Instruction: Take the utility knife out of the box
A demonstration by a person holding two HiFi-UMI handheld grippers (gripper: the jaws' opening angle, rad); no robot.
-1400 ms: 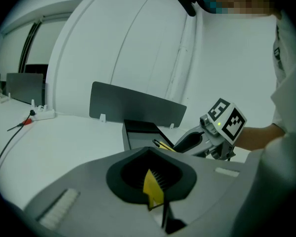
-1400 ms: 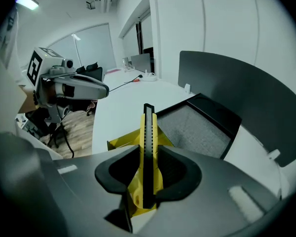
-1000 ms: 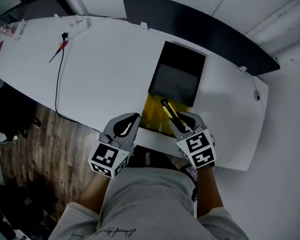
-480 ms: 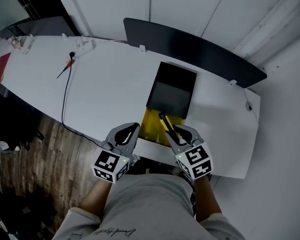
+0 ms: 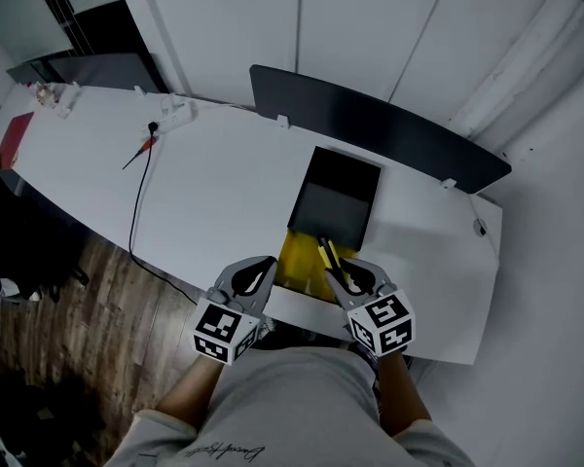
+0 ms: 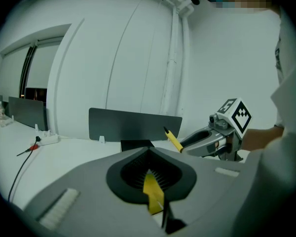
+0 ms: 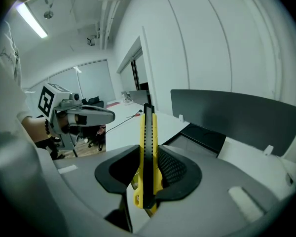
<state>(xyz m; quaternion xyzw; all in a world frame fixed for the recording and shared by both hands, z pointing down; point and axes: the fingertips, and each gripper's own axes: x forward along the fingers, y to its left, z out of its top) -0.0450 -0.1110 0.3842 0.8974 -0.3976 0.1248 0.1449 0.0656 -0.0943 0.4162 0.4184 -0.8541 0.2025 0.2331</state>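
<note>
The yellow and black utility knife (image 5: 327, 256) (image 7: 148, 152) stands between the jaws of my right gripper (image 5: 344, 272), which is shut on its handle end. The blade end points up and away, above the near end of the box. The box lies near the table's front edge, with a yellow tray (image 5: 297, 261) and a black lid (image 5: 339, 197) folded open behind it. My left gripper (image 5: 256, 269) (image 6: 148, 154) hovers just left of the tray, jaws together. A yellow sliver shows in their slit; what it is I cannot tell. The left gripper view shows the knife (image 6: 173, 140) sticking out of the right gripper (image 6: 207, 139).
A dark panel (image 5: 370, 115) stands along the white table's (image 5: 224, 183) back edge. A black cable (image 5: 136, 202), a red-handled tool (image 5: 146, 146) and a power strip (image 5: 175, 110) lie at the far left. Wooden floor (image 5: 68, 300) lies below the front edge.
Both grippers have lifted a little above the table, the right one carrying the knife up off the yellow tray. The head view has shifted, so the table sits lower in it.
</note>
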